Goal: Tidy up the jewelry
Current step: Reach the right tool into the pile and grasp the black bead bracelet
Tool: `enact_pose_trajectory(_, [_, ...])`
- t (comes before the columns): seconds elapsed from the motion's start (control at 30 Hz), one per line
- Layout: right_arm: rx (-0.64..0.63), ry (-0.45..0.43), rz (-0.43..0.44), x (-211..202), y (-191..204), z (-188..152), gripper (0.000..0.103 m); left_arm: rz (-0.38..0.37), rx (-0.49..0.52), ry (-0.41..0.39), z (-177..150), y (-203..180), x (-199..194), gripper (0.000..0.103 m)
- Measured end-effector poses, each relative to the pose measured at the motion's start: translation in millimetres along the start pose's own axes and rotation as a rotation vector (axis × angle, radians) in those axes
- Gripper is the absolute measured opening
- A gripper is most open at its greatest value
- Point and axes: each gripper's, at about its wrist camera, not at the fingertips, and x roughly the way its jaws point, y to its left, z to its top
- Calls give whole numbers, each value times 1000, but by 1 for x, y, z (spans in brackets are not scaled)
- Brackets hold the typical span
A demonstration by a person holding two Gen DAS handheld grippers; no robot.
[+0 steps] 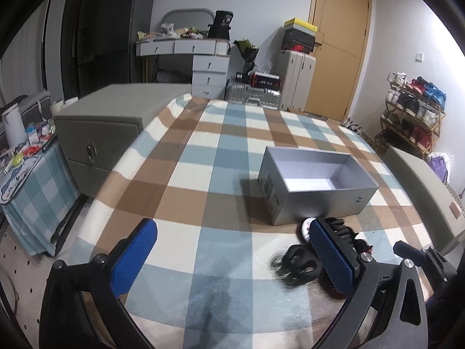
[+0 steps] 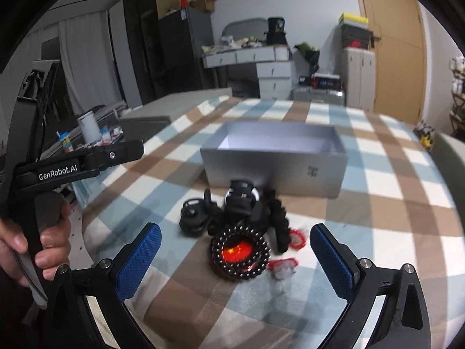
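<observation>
1. Looking along the right gripper [image 2: 235,258], its camera alone shows the beaded bracelet [image 2: 239,254] ringing a red flag badge [image 2: 236,250]; the left view catches only blurred black hair ties [image 1: 299,261].
2. Both the right and the left gripper [image 1: 232,258] stand wide apart, holding nothing.
3. Beyond the pile on the checked blanket [image 1: 203,160], the open grey box [image 2: 274,160] lies long side across.

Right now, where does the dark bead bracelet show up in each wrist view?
Left wrist: not identifiable; the right claw finger hides most of the pile.
Right wrist: bead bracelet low centre, between the open claw fingers, ringing a red flag item.
Shared landmark: the open grey box beyond the pile.
</observation>
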Motion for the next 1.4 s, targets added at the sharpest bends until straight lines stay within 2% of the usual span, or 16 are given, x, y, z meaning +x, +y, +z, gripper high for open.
enact_pose_trajectory(0.2, [15, 46, 30, 17, -9, -2, 88, -5, -19, 39, -7, 6, 8, 102])
enact_pose_trajectory(0.3, [22, 68, 51, 23, -11, -2, 84, -2, -24, 54, -8, 9, 11, 102])
enact_pose_trajectory(0.47, [8, 90, 42, 27, -11, -1, 83, 3, -37, 69, -10, 14, 12, 102])
enact_pose_trajectory(0.63, [-19, 105, 21, 27, -11, -1, 72, 9, -35, 76, -12, 15, 11, 102])
enact_pose_trajectory(1.03, [-42, 122, 20, 27, -6, -7, 68, 18, -26, 93, -12, 15, 16, 102])
enact_pose_trajectory(1.2, [-47, 161, 20, 35, -9, 0, 50, 22, -15, 95, -12, 14, 15, 102])
enact_pose_trajectory(1.4, [-104, 178, 17, 35, -5, 1, 45, 28, -22, 99, -12, 17, 15, 102])
